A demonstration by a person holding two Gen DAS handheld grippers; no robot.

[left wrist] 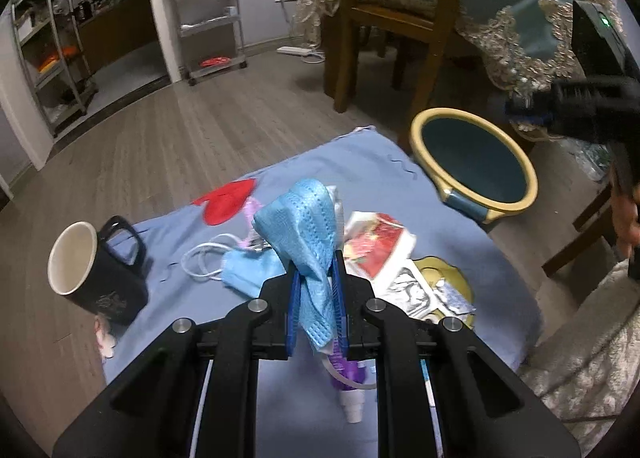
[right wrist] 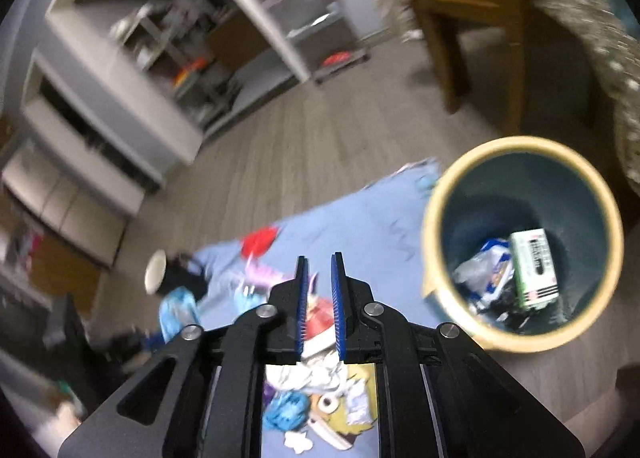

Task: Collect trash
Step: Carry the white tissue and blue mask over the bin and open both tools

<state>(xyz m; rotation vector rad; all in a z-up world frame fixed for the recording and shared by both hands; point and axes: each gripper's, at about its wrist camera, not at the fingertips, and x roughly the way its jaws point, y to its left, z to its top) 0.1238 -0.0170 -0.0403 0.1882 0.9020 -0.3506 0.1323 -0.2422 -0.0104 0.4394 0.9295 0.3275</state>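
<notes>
Left wrist view: left gripper (left wrist: 316, 278) clamps blue face mask (left wrist: 306, 218), lifted above blue cloth (left wrist: 360, 166). Mask light, limp, drapes; pinch at bunched middle. Right gripper (right wrist: 320, 300) narrowly parted, holding nothing, near trash bin (right wrist: 440, 214) containing wrappers.

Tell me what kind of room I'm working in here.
Most likely a home dining or living area. A wooden chair stands by a table draped in a lace-trimmed cloth, wheeled storage shelves line the wall, and a yellow-rimmed trash bin sits on the wood-look floor.
</notes>
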